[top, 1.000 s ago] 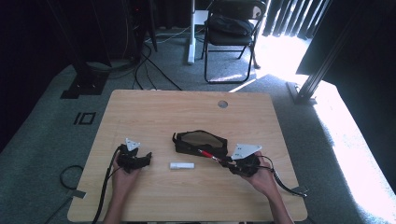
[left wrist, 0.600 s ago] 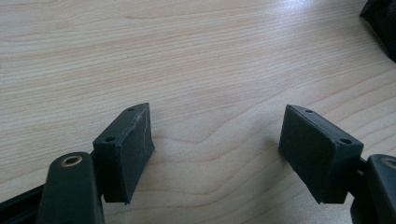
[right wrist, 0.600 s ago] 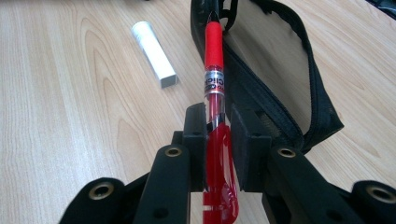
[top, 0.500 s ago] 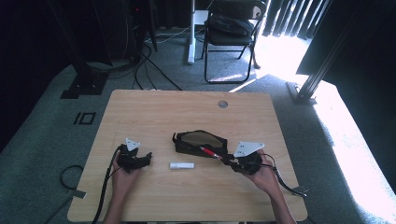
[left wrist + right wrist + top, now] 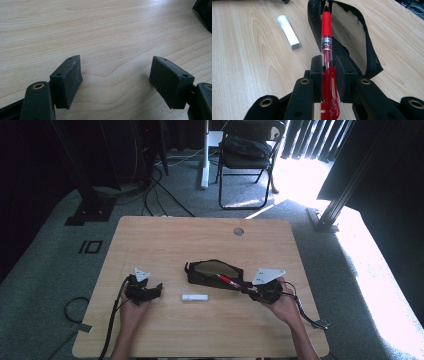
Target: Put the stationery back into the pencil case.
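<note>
Right gripper view: right claw (image 5: 329, 66) clamps red pen (image 5: 326, 30), tip at pouch (image 5: 372, 57) mouth; left claw (image 5: 116, 82) wide, empty.

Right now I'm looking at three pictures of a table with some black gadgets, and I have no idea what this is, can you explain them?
A person sits at a wooden table holding a hand-operated gripper in each hand. One picture looks down from above; the other two come from cameras riding on the grippers, looking along their black jaws. The left gripper is open over bare wood, holding nothing. The right gripper is shut on a red pen, its tip at the mouth of an open black pencil case. A small white tube lies between the hands.
</note>
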